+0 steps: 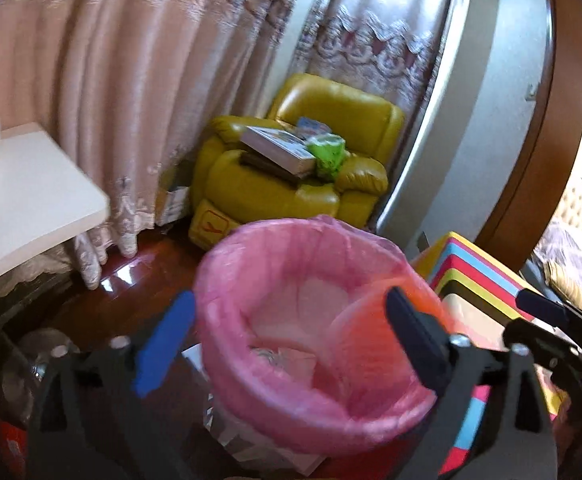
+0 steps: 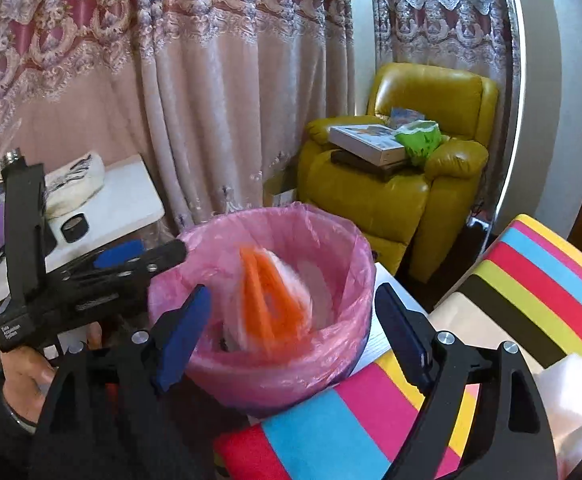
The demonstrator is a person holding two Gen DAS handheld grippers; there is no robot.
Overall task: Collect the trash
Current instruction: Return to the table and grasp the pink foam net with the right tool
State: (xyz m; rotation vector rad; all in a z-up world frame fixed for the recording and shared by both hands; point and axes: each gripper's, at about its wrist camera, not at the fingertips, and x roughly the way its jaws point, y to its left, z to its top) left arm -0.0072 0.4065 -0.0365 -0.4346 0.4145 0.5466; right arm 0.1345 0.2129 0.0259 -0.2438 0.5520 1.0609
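Observation:
A bin lined with a pink bag [image 1: 251,384] stands on the floor just ahead of both grippers; it also shows in the right wrist view [image 2: 355,264]. An orange and white piece of trash [image 2: 271,300] is blurred inside the bin, loose from both grippers; it shows as an orange blur in the left wrist view [image 1: 375,332]. My left gripper [image 1: 291,344] is open over the bin's near rim and also appears at the left of the right wrist view [image 2: 143,256]. My right gripper [image 2: 295,336] is open and empty over the bin.
A striped, many-coloured seat [image 2: 531,280] lies right of the bin, with white foam [image 2: 567,392] on it. A yellow armchair [image 2: 419,184] with books stands behind. A white table [image 1: 31,200] is at the left, and curtains [image 2: 211,100] hang behind.

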